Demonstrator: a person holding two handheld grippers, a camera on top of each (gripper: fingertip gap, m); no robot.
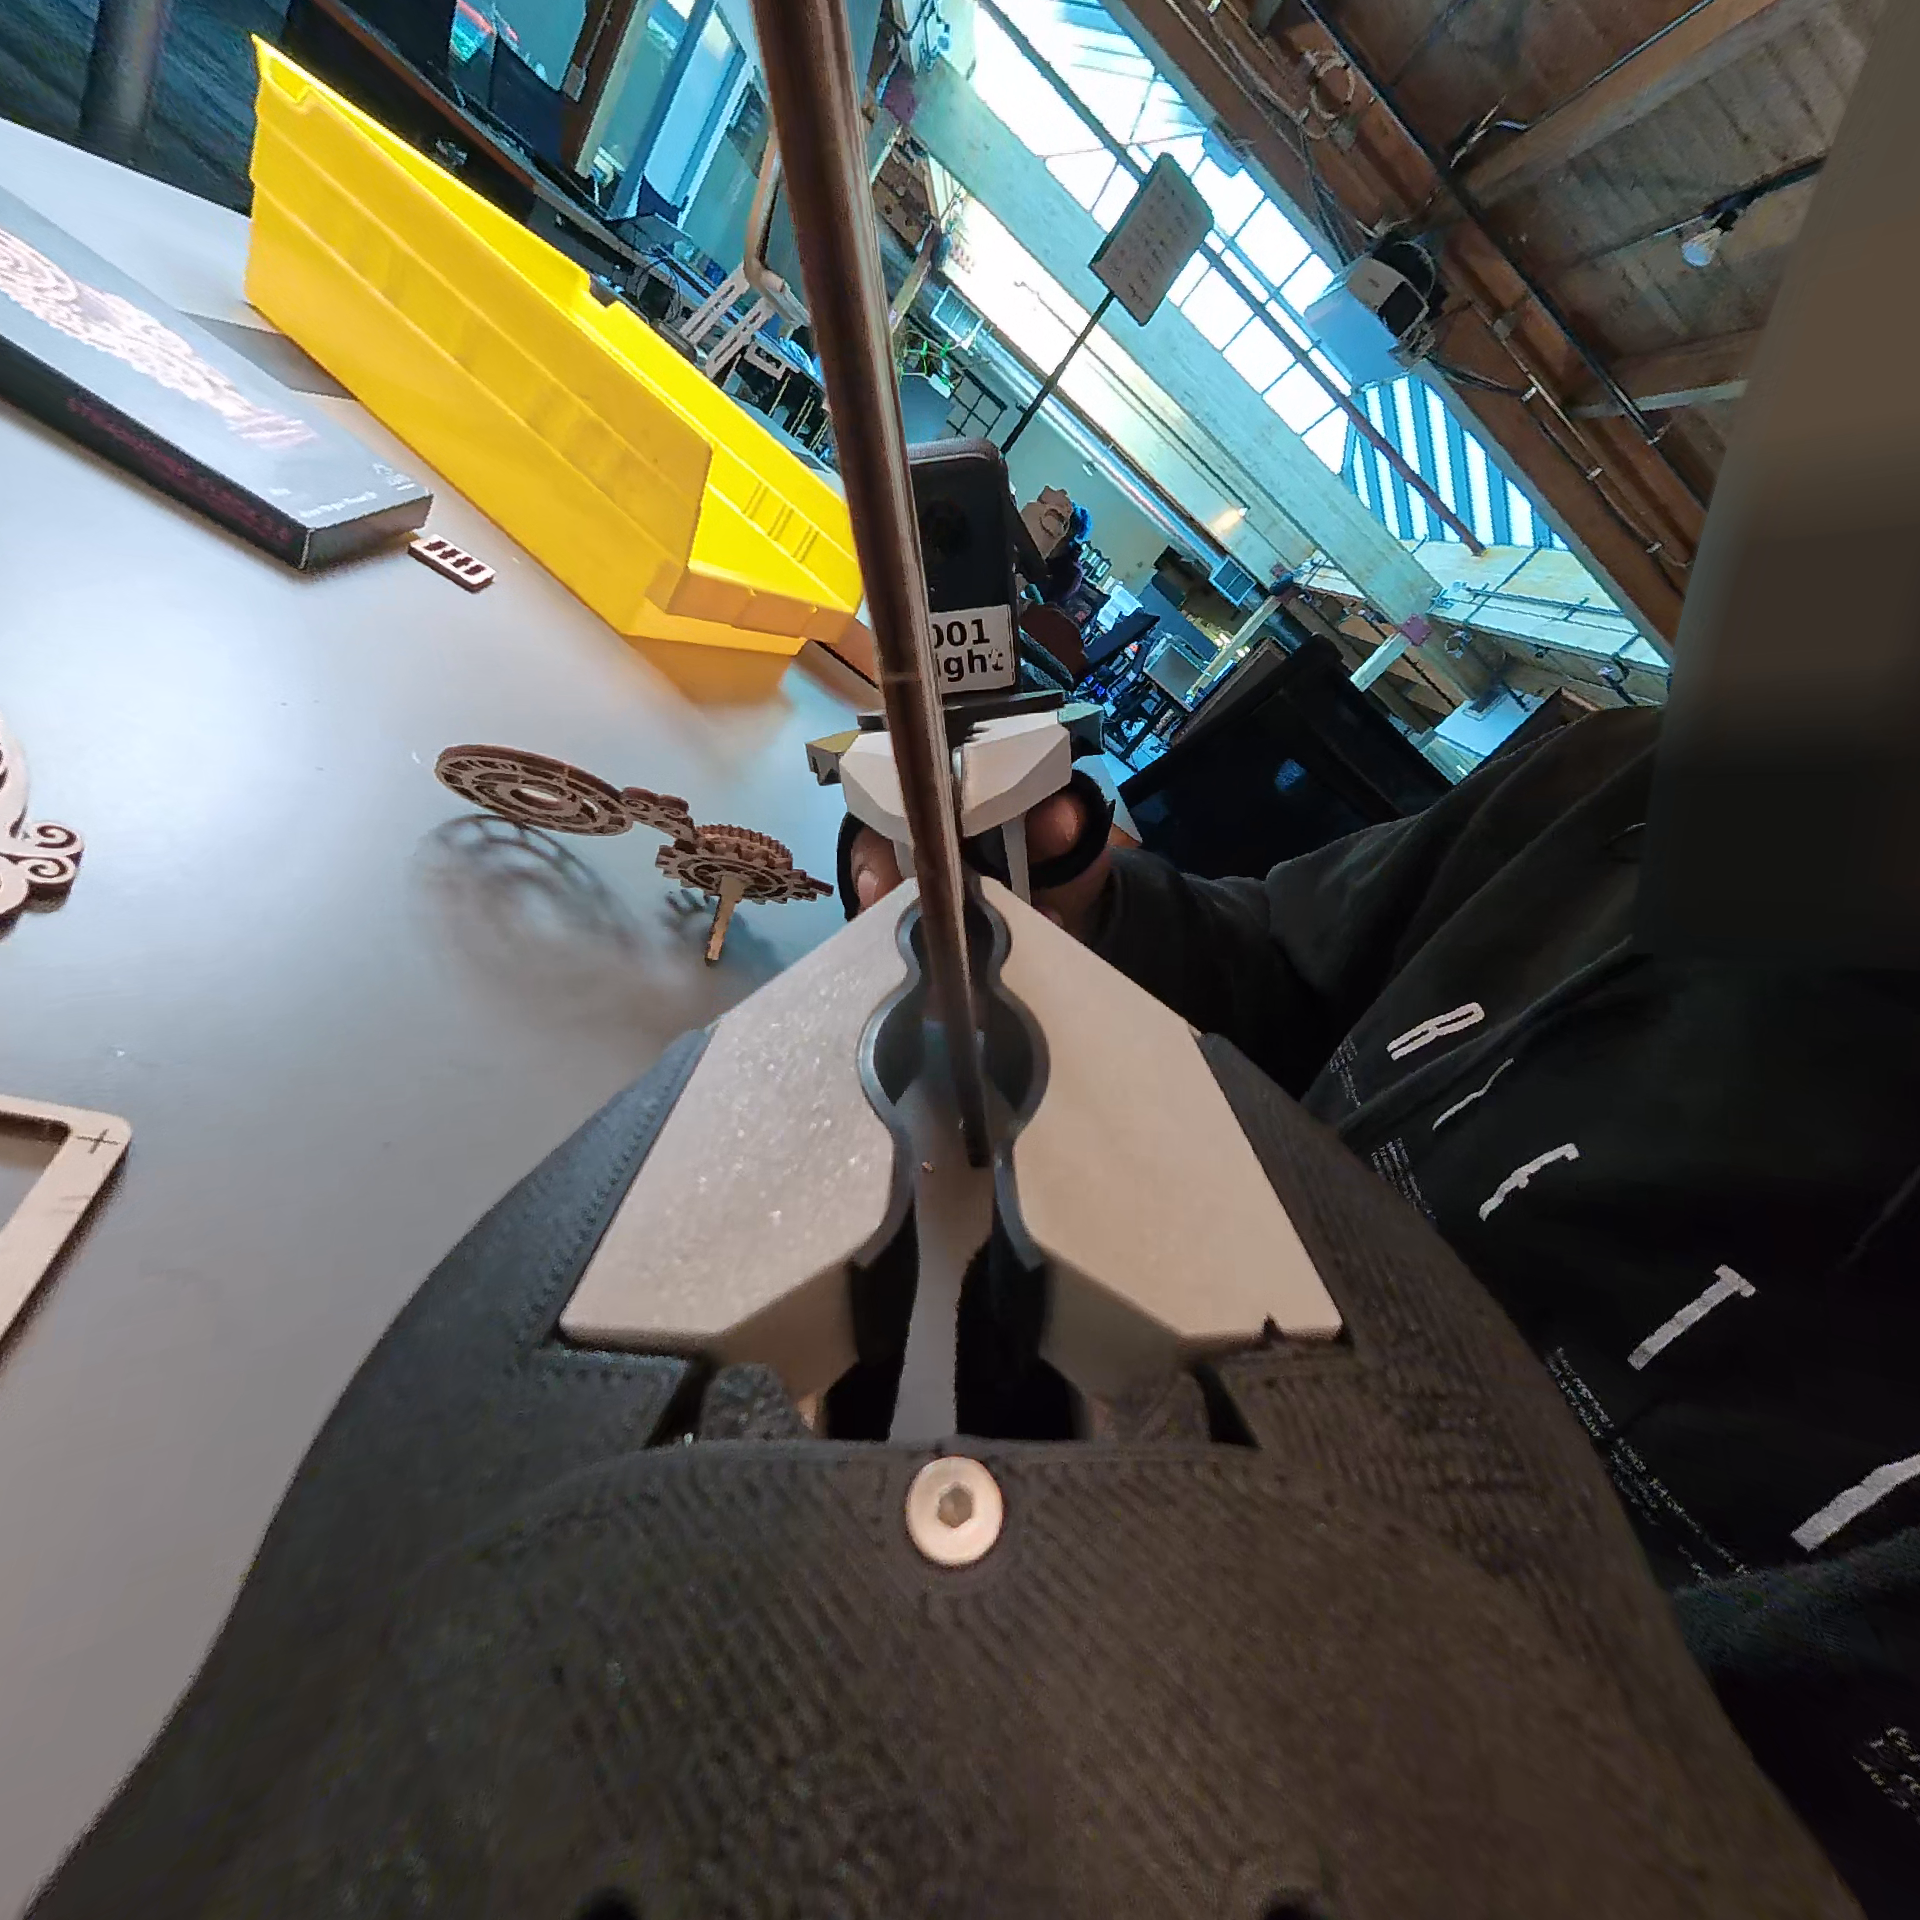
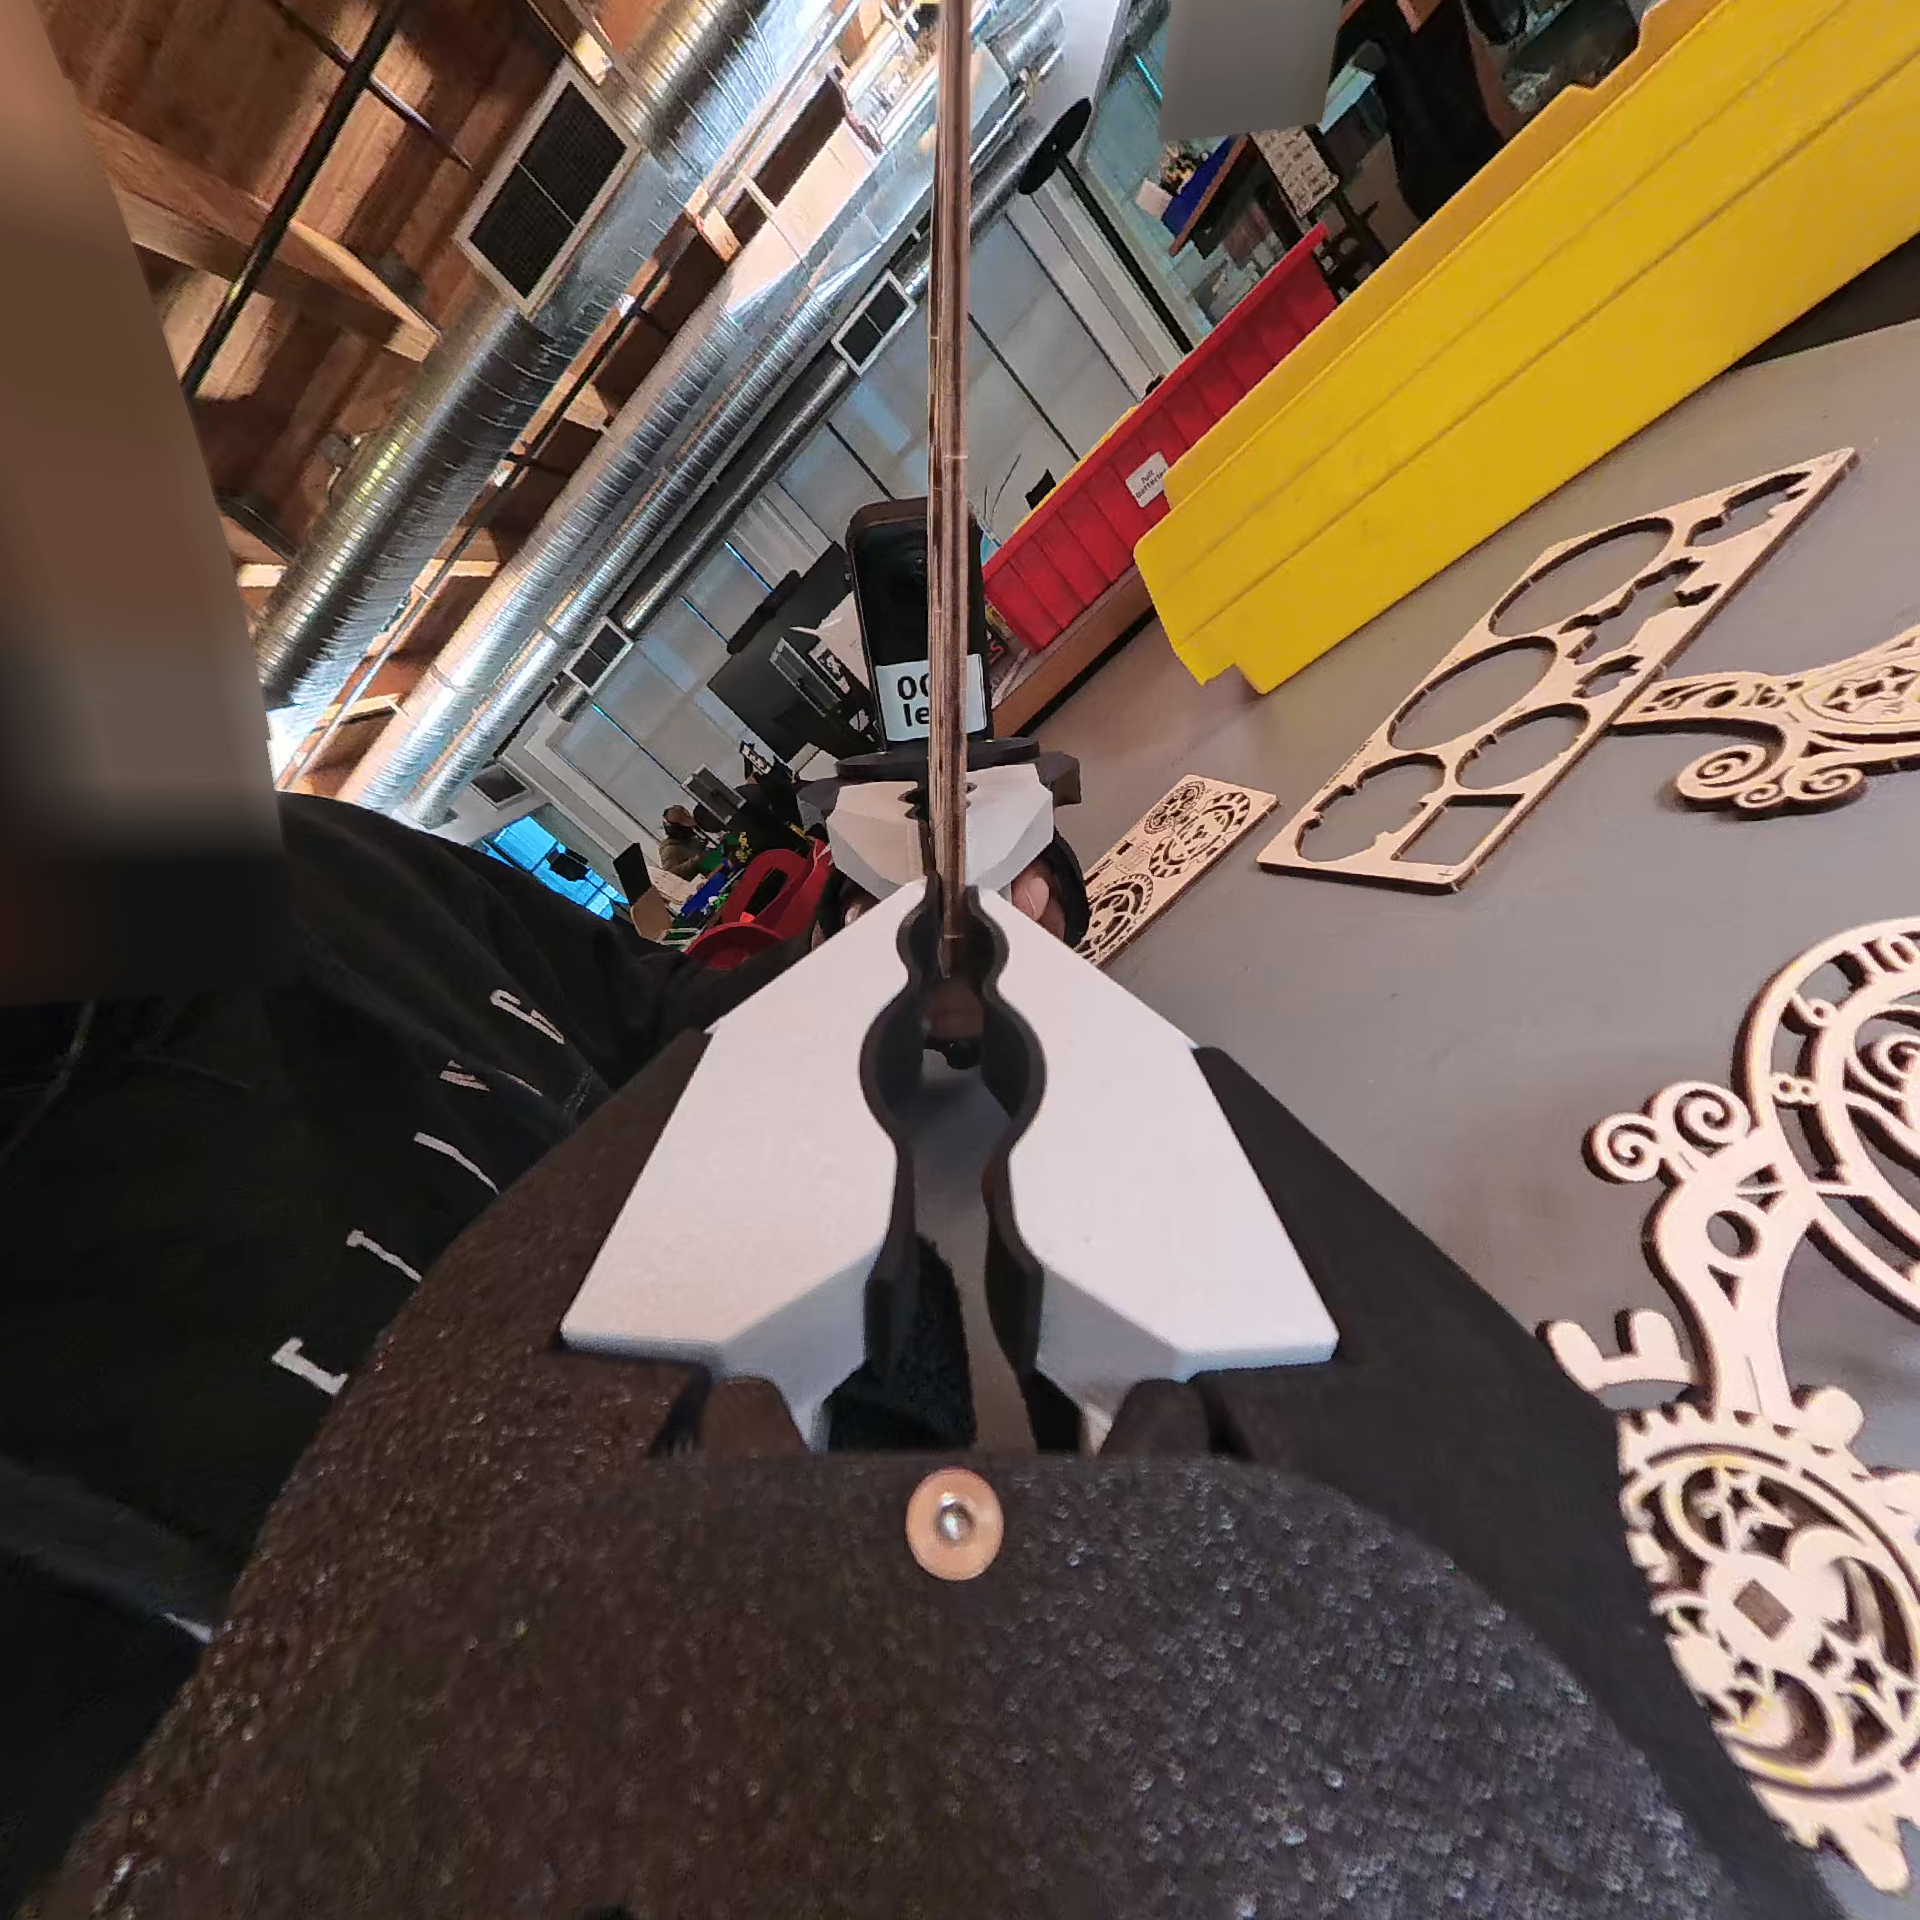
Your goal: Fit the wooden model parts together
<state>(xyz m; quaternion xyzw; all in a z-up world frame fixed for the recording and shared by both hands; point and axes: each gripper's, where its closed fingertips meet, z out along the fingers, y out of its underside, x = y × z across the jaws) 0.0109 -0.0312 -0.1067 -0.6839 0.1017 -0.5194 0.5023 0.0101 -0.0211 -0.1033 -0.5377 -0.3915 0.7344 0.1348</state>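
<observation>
A thin wooden sheet (image 1: 883,540) stands on edge between both grippers, above the grey table. My left gripper (image 1: 940,920) is shut on its near edge. The right gripper (image 1: 961,774) faces it and clamps the same sheet from the far side. In the right wrist view the sheet (image 2: 948,416) runs straight up from my right gripper (image 2: 948,920), which is shut on it, with the left gripper (image 2: 935,831) opposite. A small wooden gear assembly (image 1: 634,821) lies on the table to the left. Ornate wooden parts (image 2: 1766,1351) lie to the right.
A yellow bin (image 1: 520,343) (image 2: 1507,364) and a red bin (image 2: 1143,499) stand at the table's back. A black box (image 1: 156,384), a small slotted piece (image 1: 452,561) and a punched-out wooden sheet (image 2: 1538,675) lie on the table. A person's dark sleeve (image 1: 1455,987) is close by. Only a small space, under 4 cm, lies between the two pairs of fingers.
</observation>
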